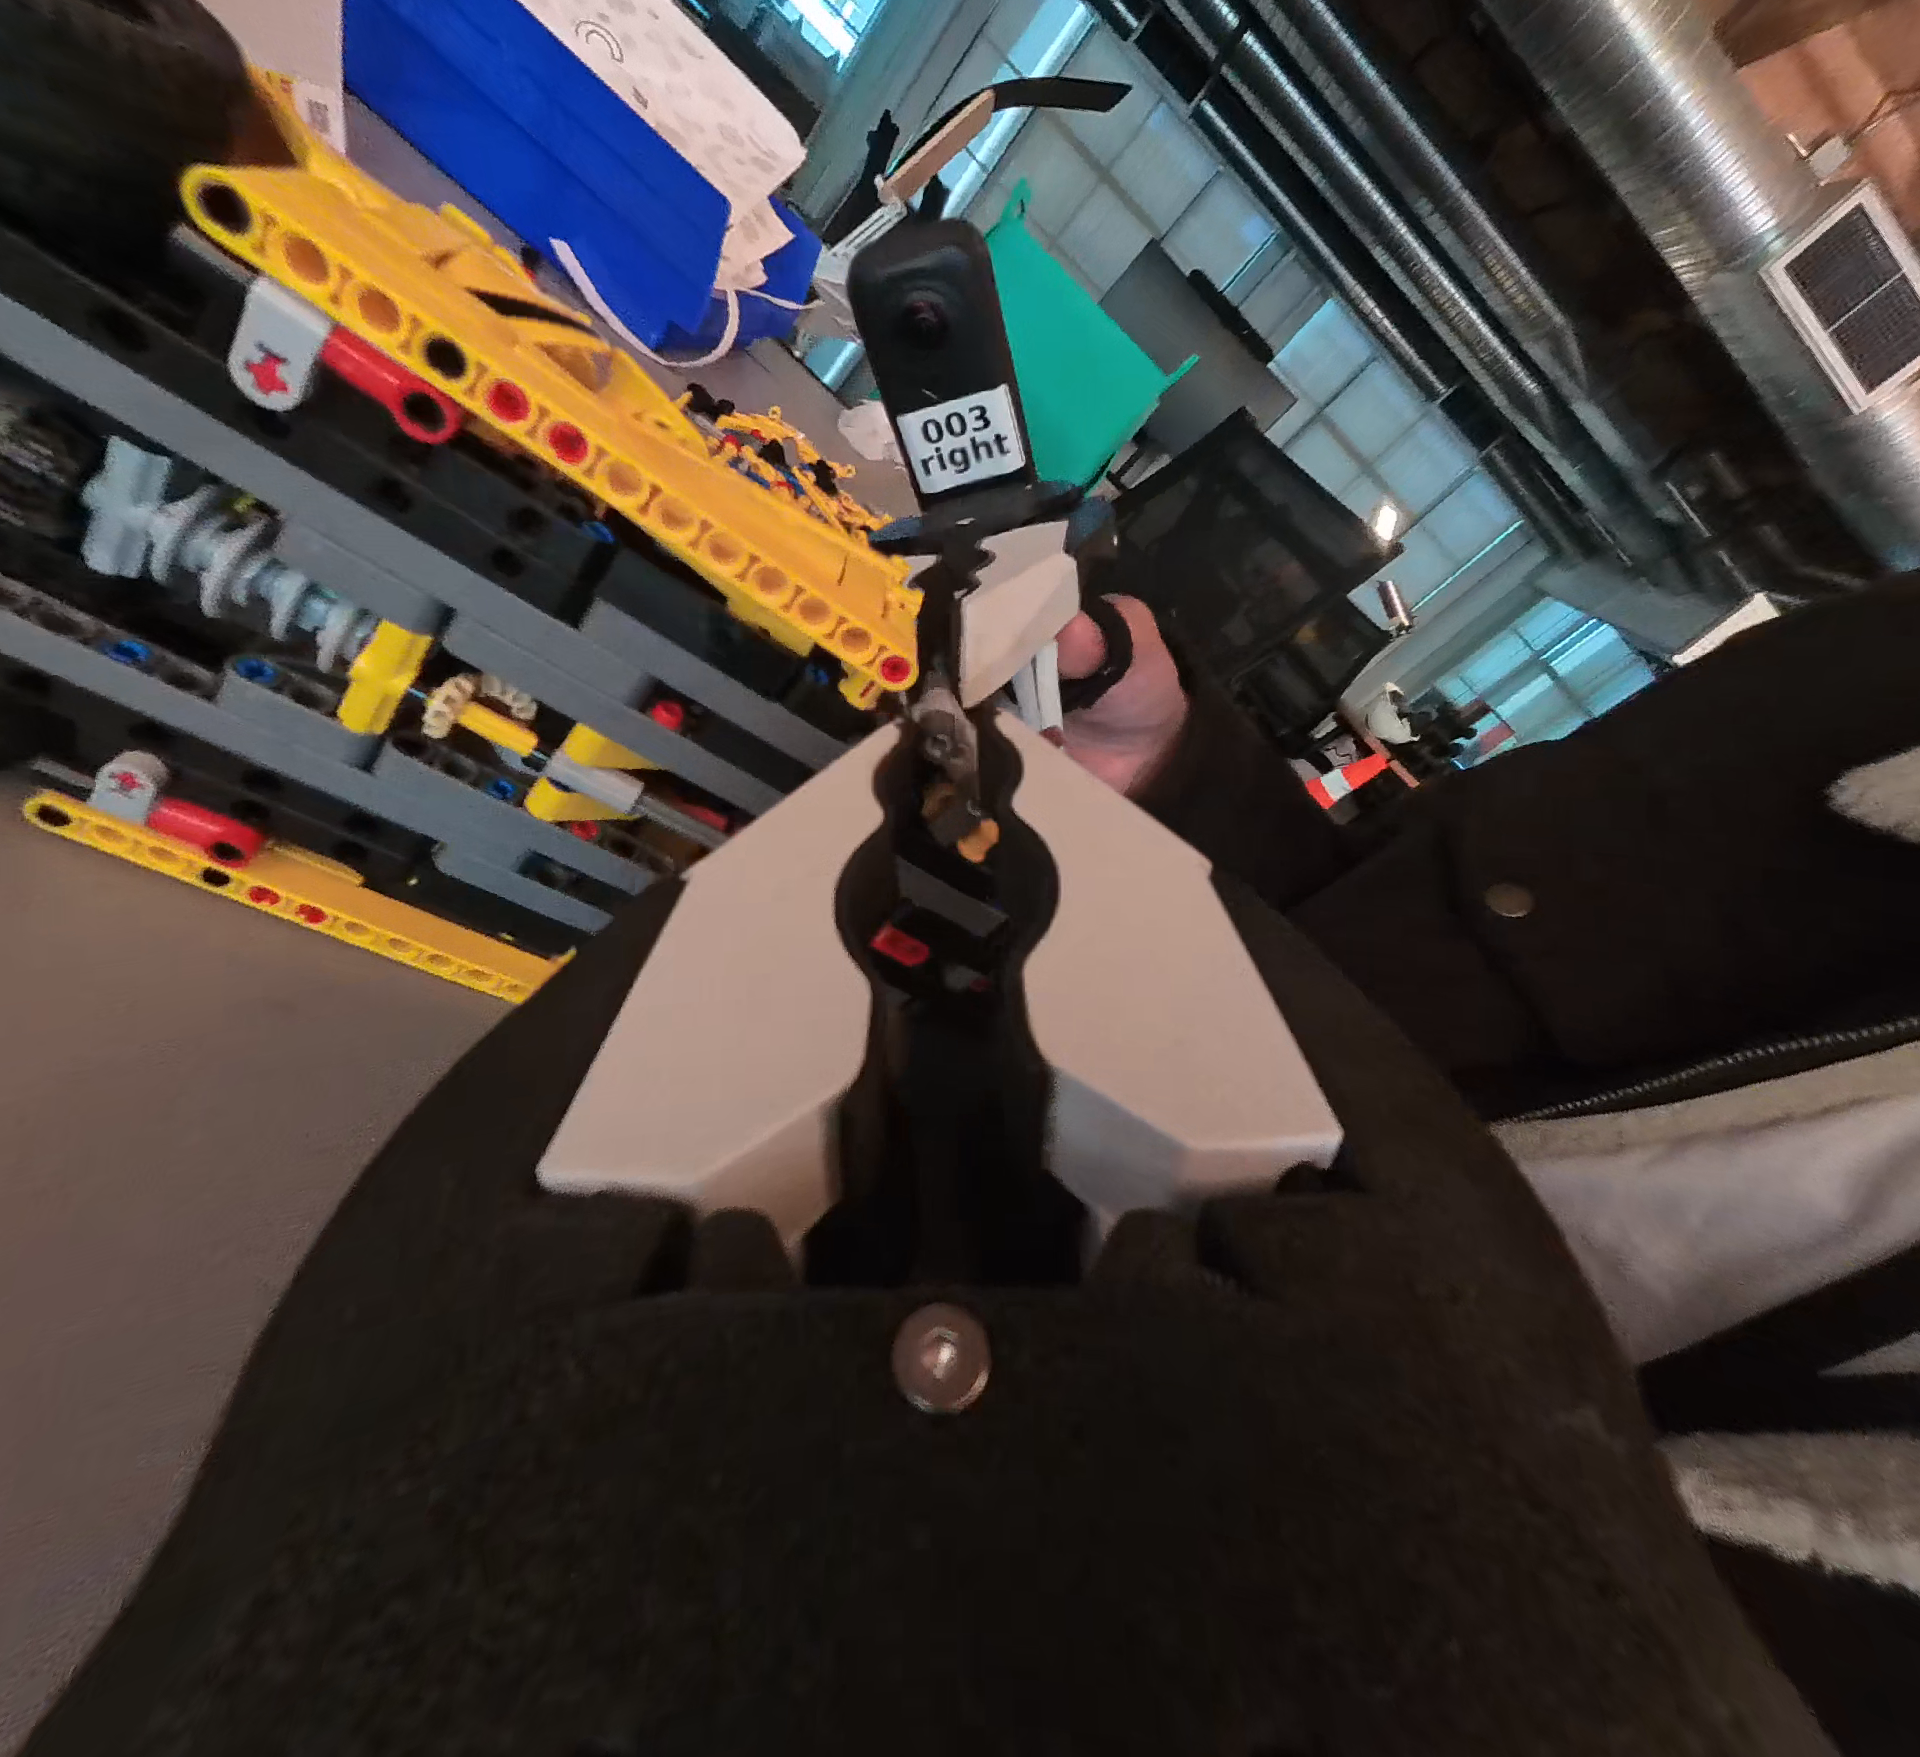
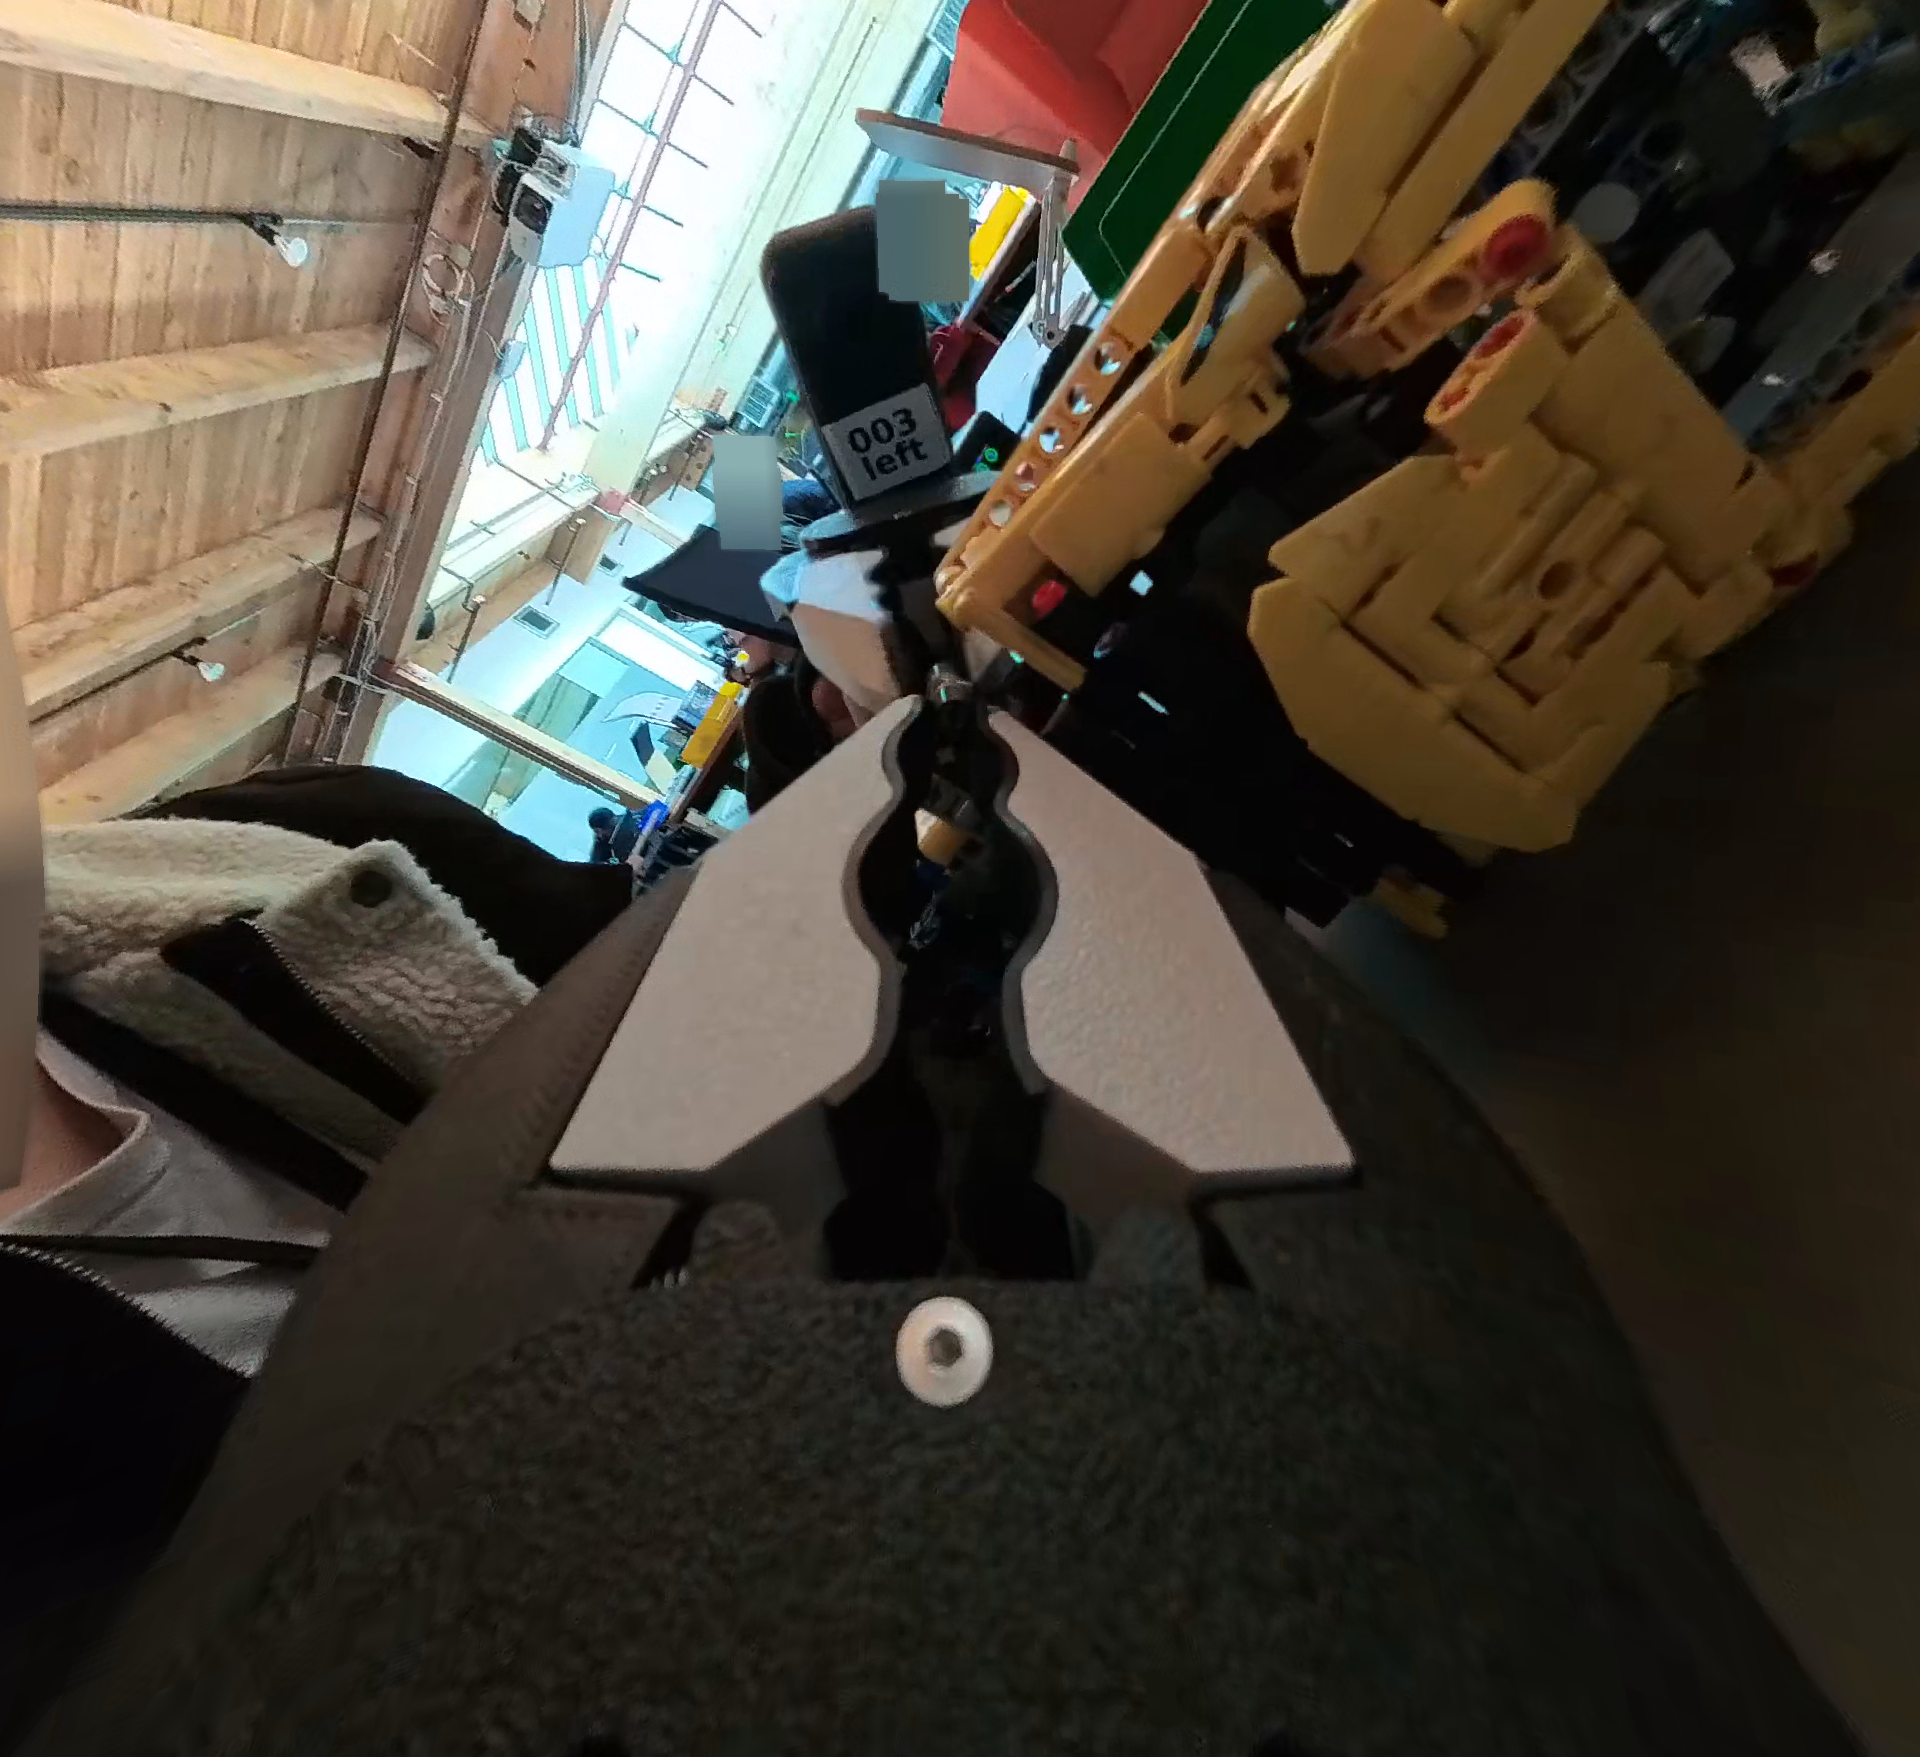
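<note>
My left gripper (image 1: 940,733) is shut on a small toy-brick assembly (image 1: 951,886) of black, red and tan pieces with a grey pin at its tip. My right gripper (image 2: 948,720) faces it tip to tip and is shut on the same assembly (image 2: 945,837). The right gripper also shows in the left wrist view (image 1: 992,658), held by a hand (image 1: 1122,710). The left gripper shows in the right wrist view (image 2: 883,627). Both are held in the air beside a large yellow, grey and black toy-brick model (image 1: 540,429) (image 2: 1455,564).
The model lies on a grey table (image 1: 156,1136). Behind it are a black tyre (image 1: 94,97), a blue bin (image 1: 499,138) holding a white paper bag (image 1: 623,24), and a green sheet (image 1: 1070,357). A person's dark jacket (image 1: 1558,876) is close on the right. The tips of both grippers are at nearly the same place.
</note>
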### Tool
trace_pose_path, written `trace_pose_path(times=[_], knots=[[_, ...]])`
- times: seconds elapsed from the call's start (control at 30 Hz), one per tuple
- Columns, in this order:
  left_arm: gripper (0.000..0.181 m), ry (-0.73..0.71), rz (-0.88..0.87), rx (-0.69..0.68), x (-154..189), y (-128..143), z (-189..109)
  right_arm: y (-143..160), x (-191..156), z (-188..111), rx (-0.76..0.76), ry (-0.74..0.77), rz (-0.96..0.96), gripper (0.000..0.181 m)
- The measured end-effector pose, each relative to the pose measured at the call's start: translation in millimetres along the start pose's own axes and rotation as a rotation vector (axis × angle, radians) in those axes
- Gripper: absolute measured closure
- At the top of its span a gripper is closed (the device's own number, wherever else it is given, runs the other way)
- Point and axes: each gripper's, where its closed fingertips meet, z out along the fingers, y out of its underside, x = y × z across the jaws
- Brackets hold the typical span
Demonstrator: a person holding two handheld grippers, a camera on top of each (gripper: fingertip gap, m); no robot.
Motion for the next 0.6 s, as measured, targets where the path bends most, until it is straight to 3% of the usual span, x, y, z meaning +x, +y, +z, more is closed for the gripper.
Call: trace_pose_path(times=[0.4,0.6], knots=[[0.174,0.006,-0.011,-0.004,-1.8,1.1,0.6,1.6,-0.3,-1.9,0.005,-0.107,0.148,0.176],[0.174,0.011,0.001,-0.020,0.6,4.0,1.7,4.5,-1.7,-4.1,-0.031,-0.070,0.106,0.176]])
